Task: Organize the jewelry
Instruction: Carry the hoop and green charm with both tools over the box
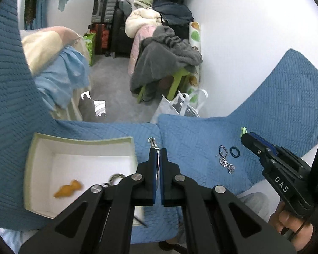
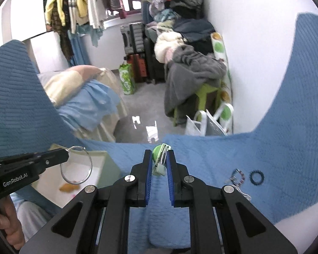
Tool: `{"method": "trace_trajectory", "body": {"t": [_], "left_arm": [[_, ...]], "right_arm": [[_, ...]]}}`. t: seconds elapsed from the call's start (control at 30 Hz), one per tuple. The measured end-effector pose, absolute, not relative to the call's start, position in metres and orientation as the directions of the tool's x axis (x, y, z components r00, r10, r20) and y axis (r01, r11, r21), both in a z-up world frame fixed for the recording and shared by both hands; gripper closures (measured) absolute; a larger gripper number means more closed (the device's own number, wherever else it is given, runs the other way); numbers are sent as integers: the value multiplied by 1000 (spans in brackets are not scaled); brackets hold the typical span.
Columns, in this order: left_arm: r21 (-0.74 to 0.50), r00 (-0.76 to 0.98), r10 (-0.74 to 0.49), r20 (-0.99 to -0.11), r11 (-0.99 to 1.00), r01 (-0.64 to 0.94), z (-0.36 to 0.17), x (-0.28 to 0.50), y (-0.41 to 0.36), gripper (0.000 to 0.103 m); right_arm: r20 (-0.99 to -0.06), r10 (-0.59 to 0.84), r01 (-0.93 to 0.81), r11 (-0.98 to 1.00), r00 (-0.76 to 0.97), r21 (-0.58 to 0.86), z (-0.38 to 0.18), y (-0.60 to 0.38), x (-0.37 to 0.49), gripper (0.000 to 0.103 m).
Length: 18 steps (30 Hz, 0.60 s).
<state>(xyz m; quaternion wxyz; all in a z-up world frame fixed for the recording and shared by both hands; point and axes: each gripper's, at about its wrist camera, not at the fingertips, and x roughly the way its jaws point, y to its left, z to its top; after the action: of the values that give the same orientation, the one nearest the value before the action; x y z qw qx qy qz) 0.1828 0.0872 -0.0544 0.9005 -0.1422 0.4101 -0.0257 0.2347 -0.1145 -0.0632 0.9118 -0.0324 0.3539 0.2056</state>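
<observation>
1. In the left wrist view our left gripper [image 1: 158,156] sits lower centre, fingers pressed together on a thin silver hoop [image 1: 157,167]. The right wrist view shows that hoop [image 2: 76,165] as a big ring hanging off the tip at lower left, over the box.
2. The white box [image 1: 42,148] with the pale green rim is at lower left in the left view. An orange piece [image 1: 68,188] lies in it, plus a dark chain [image 1: 114,178] half hidden behind our gripper.
3. Our right gripper [image 2: 160,163] is lower centre in its own view, fingers pinching a small green clip thing [image 2: 160,155]. We can't tell exactly what it is.
4. Still loose on the blue quilt [image 1: 201,131], right of centre: a beaded bracelet [image 1: 222,149], a small dark ring-shaped band [image 1: 235,152] just beside it, and a silver chain piece [image 1: 226,164] just below them.
5. A hand [image 1: 290,226] holds the right gripper's handle at lower right in the left view.
</observation>
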Motion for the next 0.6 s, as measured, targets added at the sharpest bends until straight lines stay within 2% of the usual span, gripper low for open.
{"method": "trace_trajectory", "body": {"t": [0.27, 0.6], "left_arm": [[-273, 695, -131, -707, 957, -97, -35, 163, 138, 101], [-287, 632, -121, -766, 943, -166, -86, 149, 187, 101]], "right_arm": [[-645, 404, -469, 880, 649, 79, -45, -56, 223, 93], [-748, 407, -548, 834, 524, 70, -96, 10, 214, 92]]}}
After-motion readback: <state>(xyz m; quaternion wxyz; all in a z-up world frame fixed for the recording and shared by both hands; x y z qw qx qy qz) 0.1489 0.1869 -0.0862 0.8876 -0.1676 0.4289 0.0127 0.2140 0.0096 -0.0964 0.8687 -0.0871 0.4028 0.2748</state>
